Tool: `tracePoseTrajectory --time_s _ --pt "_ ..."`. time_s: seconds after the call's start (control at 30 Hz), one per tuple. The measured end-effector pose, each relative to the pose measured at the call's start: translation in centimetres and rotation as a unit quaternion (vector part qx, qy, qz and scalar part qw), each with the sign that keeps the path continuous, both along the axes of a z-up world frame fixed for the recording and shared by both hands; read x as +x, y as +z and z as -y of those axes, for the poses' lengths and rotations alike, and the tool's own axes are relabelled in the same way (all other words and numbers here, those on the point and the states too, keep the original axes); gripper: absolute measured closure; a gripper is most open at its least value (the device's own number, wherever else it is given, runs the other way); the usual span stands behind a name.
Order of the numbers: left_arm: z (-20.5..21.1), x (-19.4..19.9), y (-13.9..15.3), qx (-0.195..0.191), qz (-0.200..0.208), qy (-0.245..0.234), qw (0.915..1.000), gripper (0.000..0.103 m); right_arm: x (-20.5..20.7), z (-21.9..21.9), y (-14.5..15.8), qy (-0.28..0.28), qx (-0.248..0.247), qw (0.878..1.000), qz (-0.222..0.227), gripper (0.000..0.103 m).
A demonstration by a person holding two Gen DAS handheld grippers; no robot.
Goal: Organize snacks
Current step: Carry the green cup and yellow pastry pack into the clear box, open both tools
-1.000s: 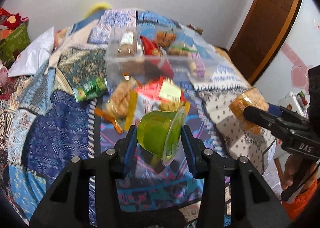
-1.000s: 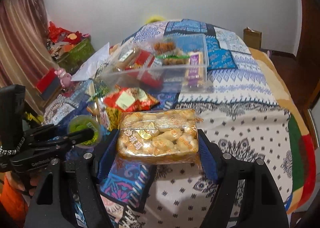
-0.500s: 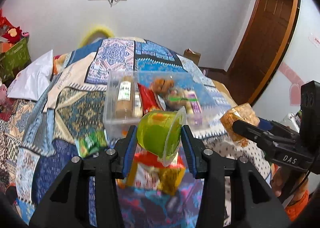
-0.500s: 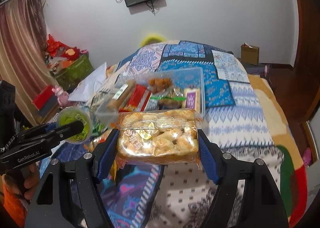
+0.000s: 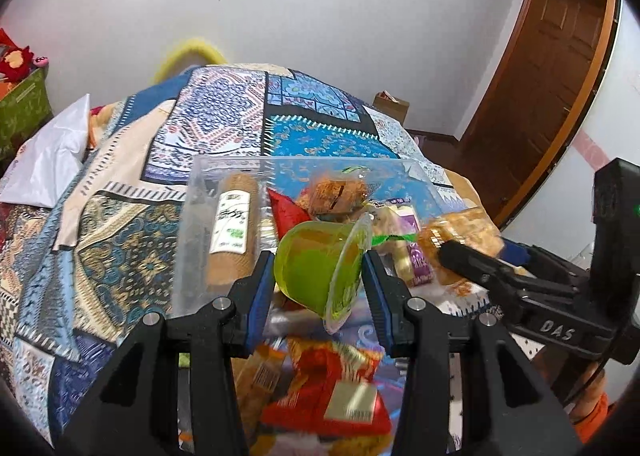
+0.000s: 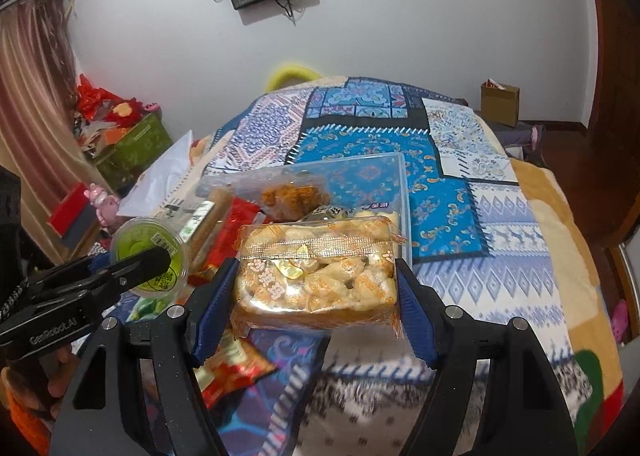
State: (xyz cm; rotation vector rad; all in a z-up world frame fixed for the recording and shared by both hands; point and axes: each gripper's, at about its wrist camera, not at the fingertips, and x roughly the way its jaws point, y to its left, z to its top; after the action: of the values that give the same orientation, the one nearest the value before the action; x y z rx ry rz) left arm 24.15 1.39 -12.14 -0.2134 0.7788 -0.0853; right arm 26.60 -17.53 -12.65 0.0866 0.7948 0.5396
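My left gripper point(image 5: 318, 280) is shut on a green jelly cup point(image 5: 316, 268), tipped on its side, held above the near edge of a clear plastic bin point(image 5: 192, 216). My right gripper point(image 6: 316, 288) is shut on a clear pack of golden pastries point(image 6: 316, 268), held just before the same bin point(image 6: 400, 184). The bin holds a brown biscuit roll point(image 5: 234, 228), a red packet point(image 5: 286, 212), a fried-snack pack point(image 5: 336, 192) and a purple-labelled pack point(image 5: 416, 252). The cup also shows in the right wrist view point(image 6: 150, 256), the pastry pack in the left wrist view point(image 5: 464, 228).
Loose red and orange snack packets point(image 5: 332, 396) lie on the patchwork bed cover point(image 5: 120, 256) below my grippers. A white bag point(image 5: 52, 160) lies at the bed's left. A wooden door point(image 5: 532, 96) stands right. A green box point(image 6: 132, 144) with clutter sits left of the bed.
Both grippers have risen and moved forward toward the bin with their loads. The bin now lies directly behind the cup and the pastry pack; loose packets have dropped below.
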Motion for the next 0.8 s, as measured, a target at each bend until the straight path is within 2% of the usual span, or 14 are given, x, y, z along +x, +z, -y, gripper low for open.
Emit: tracePoseTrajectory --time_s 0.23,0.4,0.53,0.67,0.8 --pt "0.6 2.9 -1.2 0.001 -0.012 -0.008 0.9999 0.059 1.6 -1.0 -1.5 0.005 -0.006 1.0 -0.014 0.031" --pt "0.5 4.0 -2.1 -0.004 -0.026 -0.007 0.9996 0.059 1.7 -1.5 -1.5 0.009 -0.029 1.0 -0.002 0.031" --pt "0.0 4.3 -2.9 -0.021 -0.049 0.0 0.9986 0.059 1.4 -2.1 -1.5 0.017 -0.055 0.998 0.001 0.029" --pt "-0.3 3.8 -2.5 -0.037 -0.051 -0.004 0.998 0.056 1.5 -1.9 -1.5 0.018 -0.05 0.999 -0.011 0.027" --pt "-0.1 2.6 -0.9 -0.025 -0.032 -0.006 0.9991 0.05 1.4 -1.3 -0.9 0.014 -0.034 0.999 -0.019 0.027"
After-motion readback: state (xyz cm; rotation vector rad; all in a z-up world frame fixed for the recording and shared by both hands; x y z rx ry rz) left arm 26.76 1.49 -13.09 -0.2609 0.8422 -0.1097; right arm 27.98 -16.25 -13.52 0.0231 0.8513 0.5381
